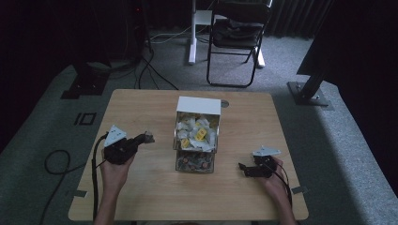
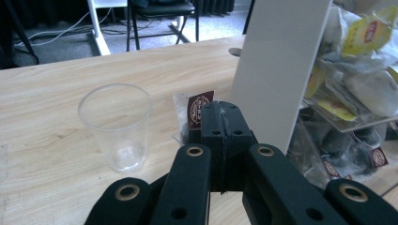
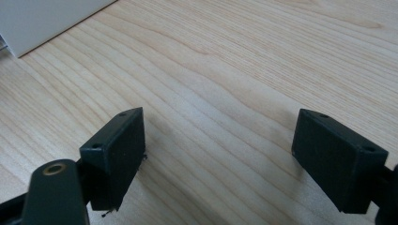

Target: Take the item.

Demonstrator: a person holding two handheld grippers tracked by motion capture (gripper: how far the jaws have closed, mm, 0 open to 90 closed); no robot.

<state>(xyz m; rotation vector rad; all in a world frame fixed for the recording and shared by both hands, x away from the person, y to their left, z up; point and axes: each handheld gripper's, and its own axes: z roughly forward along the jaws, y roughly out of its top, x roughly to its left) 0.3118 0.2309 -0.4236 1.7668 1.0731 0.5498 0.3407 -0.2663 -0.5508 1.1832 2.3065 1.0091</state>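
- Two grippers are in play: the left gripper [image 2: 220,140] is clenched on a sachet [image 2: 193,117] with a brown label, and the right gripper [image 3: 220,159] is released, its jaws wide apart over bare table [image 3: 225,61].
- The landmark is the white dispenser box [image 1: 197,133] at mid-table; in the high view the left gripper [image 1: 141,139] is held to the left of it, the right gripper [image 1: 251,169] to the right and nearer the person.
- A clear plastic cup [image 2: 117,126], seen in the left gripper view, stands upright and empty left of the box, just beside the held sachet.
- The step in hand is judged to be dropping the sachet into the cup.
- The sachet is best carried over the cup's mouth before release.
- The light cup could be tipped if its rim is knocked; steadying by the free gripper is advised.
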